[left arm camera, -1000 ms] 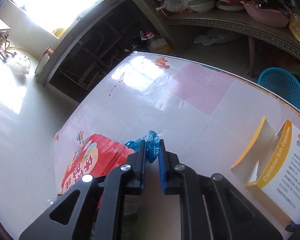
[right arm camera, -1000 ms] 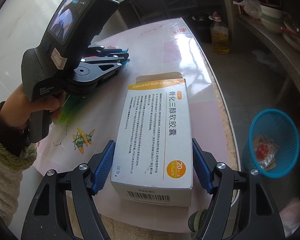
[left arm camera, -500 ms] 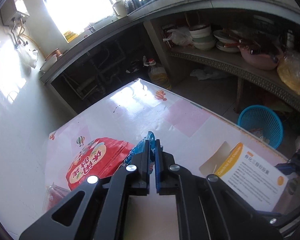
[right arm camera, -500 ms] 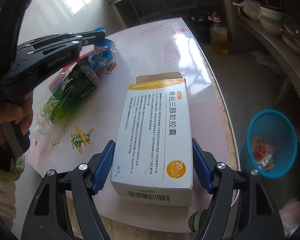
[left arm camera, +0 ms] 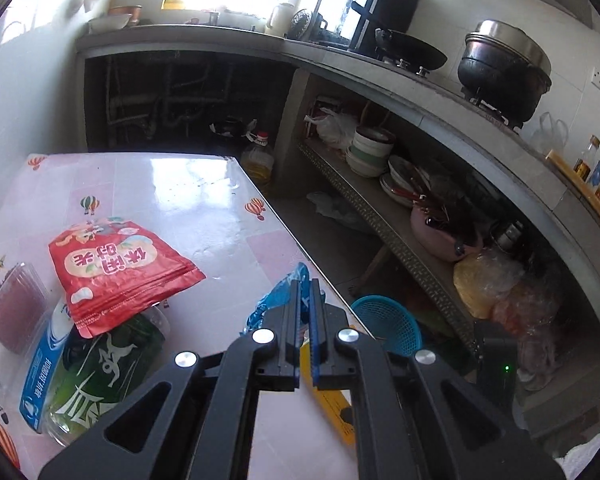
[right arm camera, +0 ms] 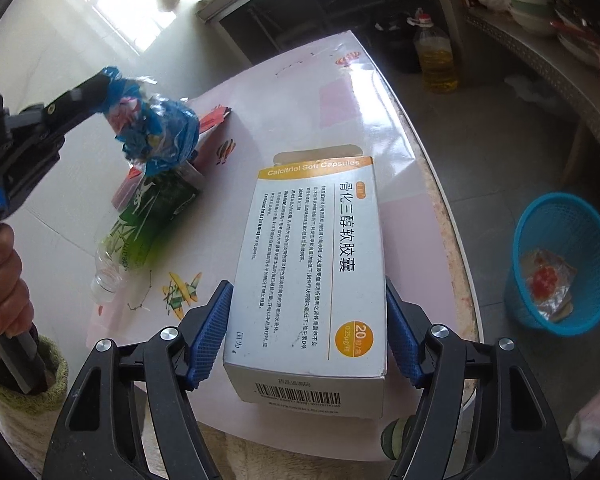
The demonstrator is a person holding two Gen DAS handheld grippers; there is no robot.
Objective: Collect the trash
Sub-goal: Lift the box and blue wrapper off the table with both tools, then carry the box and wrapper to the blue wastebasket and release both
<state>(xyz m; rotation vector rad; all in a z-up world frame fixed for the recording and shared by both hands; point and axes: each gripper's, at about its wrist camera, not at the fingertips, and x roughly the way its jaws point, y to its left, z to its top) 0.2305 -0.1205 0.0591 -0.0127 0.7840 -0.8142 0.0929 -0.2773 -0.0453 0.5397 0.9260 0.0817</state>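
Left tongs are clamped on the crumpled blue wrapper, held clear above the bench. Right tongs stand apart astride the medicine box; pads near its sides, contact not confirmed. Blue basket sits on the floor off the bench edge. Rec.: keep the wrapper pinched, carry it past the edge, centre over the basket, then release. Risk: wrapper hangs loose & may snag the box.

Kitchen clutter around the grey concrete counter

A black wok and dark lidded pot stood on it; stacked ceramic bowls sat beneath, a yellow oil jug nearby.
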